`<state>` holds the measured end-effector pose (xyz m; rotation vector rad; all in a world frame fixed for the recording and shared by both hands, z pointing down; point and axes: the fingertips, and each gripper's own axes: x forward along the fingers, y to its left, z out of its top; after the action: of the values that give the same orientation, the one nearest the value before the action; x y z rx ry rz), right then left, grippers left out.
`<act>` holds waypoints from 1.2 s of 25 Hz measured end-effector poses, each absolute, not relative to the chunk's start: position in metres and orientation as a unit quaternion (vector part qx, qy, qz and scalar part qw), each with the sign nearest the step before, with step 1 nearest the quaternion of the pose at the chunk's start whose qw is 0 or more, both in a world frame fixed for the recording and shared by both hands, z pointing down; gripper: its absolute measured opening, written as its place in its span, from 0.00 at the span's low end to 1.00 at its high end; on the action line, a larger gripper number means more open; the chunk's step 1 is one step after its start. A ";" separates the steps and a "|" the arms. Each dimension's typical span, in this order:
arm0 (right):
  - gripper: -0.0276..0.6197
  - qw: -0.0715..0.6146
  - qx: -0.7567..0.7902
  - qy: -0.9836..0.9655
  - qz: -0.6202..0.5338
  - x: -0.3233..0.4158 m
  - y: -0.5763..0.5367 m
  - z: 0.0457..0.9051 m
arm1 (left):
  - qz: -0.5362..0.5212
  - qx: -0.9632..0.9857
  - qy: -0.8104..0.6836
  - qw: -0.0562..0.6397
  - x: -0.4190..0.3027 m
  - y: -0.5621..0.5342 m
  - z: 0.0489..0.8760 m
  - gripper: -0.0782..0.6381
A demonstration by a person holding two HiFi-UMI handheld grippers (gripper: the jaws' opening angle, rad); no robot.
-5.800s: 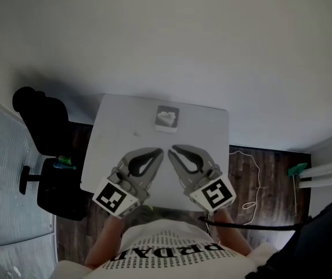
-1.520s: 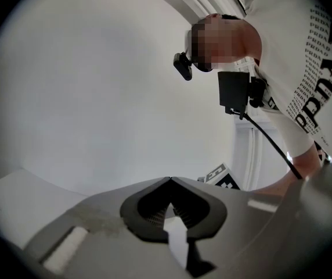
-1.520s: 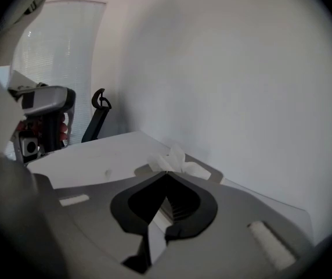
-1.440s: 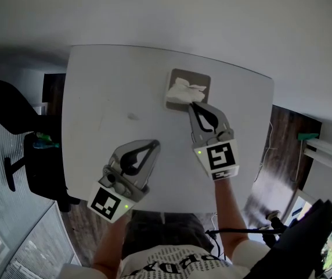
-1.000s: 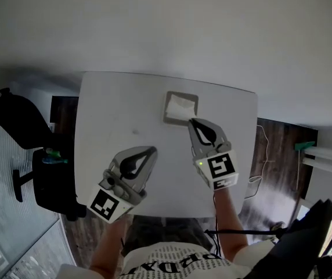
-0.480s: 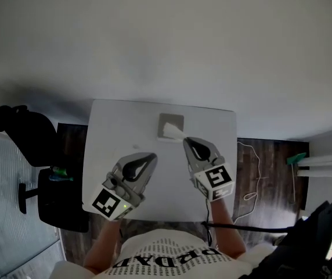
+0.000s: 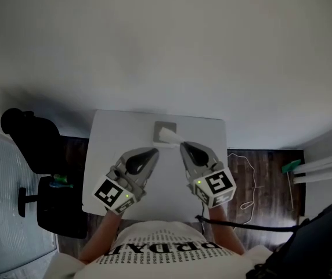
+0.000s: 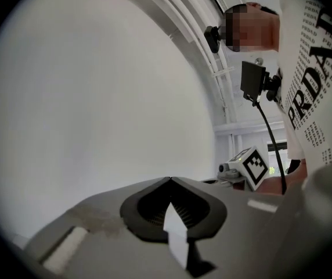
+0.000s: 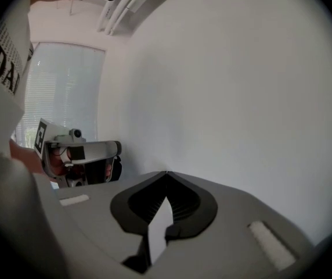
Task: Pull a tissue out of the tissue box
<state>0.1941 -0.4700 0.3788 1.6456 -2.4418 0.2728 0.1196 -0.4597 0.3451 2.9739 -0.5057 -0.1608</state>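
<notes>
The grey tissue box (image 7: 163, 125) sits at the far middle of the white table (image 7: 111, 156). A white tissue (image 7: 169, 136) stretches from the box's top back to the tip of my right gripper (image 7: 181, 146), which is shut on the tissue's near end and held above the table. The left gripper (image 7: 155, 150) hovers beside it on the left, its jaws shut on nothing. The two gripper views face a bare white wall. There the right gripper's (image 9: 166, 172) tips meet, and so do the left gripper's (image 8: 169, 178).
A black office chair (image 7: 29, 141) stands left of the table, beside a frosted window. Dark wood floor lies on the right, with a loose white cable (image 7: 250, 182) and a teal object (image 7: 289, 167). A white wall rises behind the table.
Both grippers have risen and drawn back toward the person. The right one has pulled the tissue up out of the box. The table looks smaller and farther away.
</notes>
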 end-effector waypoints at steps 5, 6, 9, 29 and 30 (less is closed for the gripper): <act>0.06 0.069 0.553 -0.826 0.086 0.194 -0.449 0.359 | -0.051 0.983 -0.168 0.059 0.121 -0.445 0.340 0.10; 0.06 0.068 0.552 -0.827 0.082 0.193 -0.442 0.357 | -0.053 0.983 -0.169 0.058 0.119 -0.440 0.339 0.10; 0.06 0.067 0.554 -0.827 0.075 0.188 -0.434 0.355 | -0.053 0.983 -0.168 0.058 0.114 -0.434 0.340 0.10; 0.06 0.081 0.558 -0.824 0.059 0.184 -0.434 0.355 | -0.054 0.982 -0.171 0.061 0.109 -0.439 0.340 0.10; 0.06 0.081 0.558 -0.824 0.060 0.184 -0.434 0.355 | -0.055 0.982 -0.171 0.062 0.109 -0.438 0.340 0.10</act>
<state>0.1838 -0.4336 0.3550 1.6672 -2.4621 0.1794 0.1091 -0.4384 0.3403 2.9685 -0.5184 -0.1662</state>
